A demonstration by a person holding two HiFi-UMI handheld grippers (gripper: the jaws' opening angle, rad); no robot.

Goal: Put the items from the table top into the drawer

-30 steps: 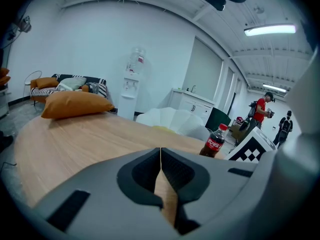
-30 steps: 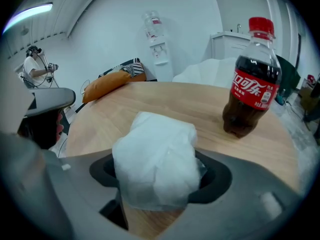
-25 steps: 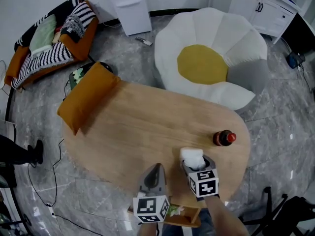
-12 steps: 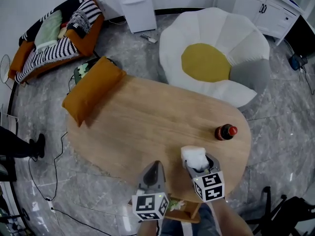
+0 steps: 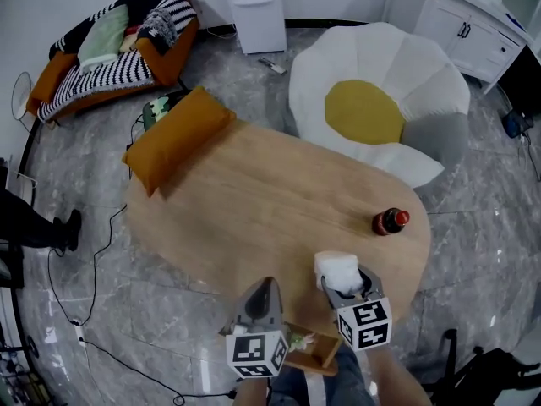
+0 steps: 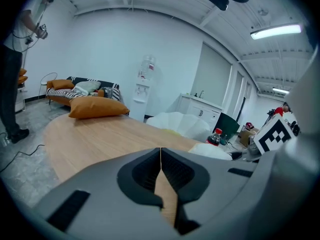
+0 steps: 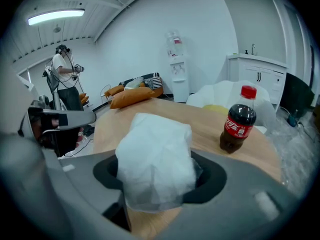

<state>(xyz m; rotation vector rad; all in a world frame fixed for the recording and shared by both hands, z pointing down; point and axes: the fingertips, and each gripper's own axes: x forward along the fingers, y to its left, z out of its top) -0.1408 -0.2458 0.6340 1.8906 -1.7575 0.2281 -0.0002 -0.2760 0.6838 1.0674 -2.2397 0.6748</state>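
A white soft packet [image 5: 336,266] sits between the jaws of my right gripper [image 5: 345,280], just above the near end of the oval wooden table [image 5: 254,201]. In the right gripper view the packet [image 7: 156,154] fills the gap and both pads press on it. A cola bottle [image 5: 389,222] with a red cap stands upright beyond it to the right, also seen from the right gripper [image 7: 239,126]. My left gripper [image 5: 269,284] hangs shut and empty over the table's near edge; its jaws meet in a closed line [image 6: 160,151]. Below the edge, an open wooden drawer [image 5: 319,360] holds a pale green-white item [image 5: 297,339].
An orange cushion [image 5: 176,135] lies on the table's far left end. A large white and yellow egg-shaped seat [image 5: 376,108] stands behind the table. A sofa [image 5: 110,45] with striped throws, a water dispenser [image 5: 258,7] and white cabinets [image 5: 473,28] line the walls. A person [image 7: 62,66] stands far off.
My right gripper has risen a little with the white packet still in its jaws. The left gripper has drifted slightly and stays shut. The bottle has not moved.
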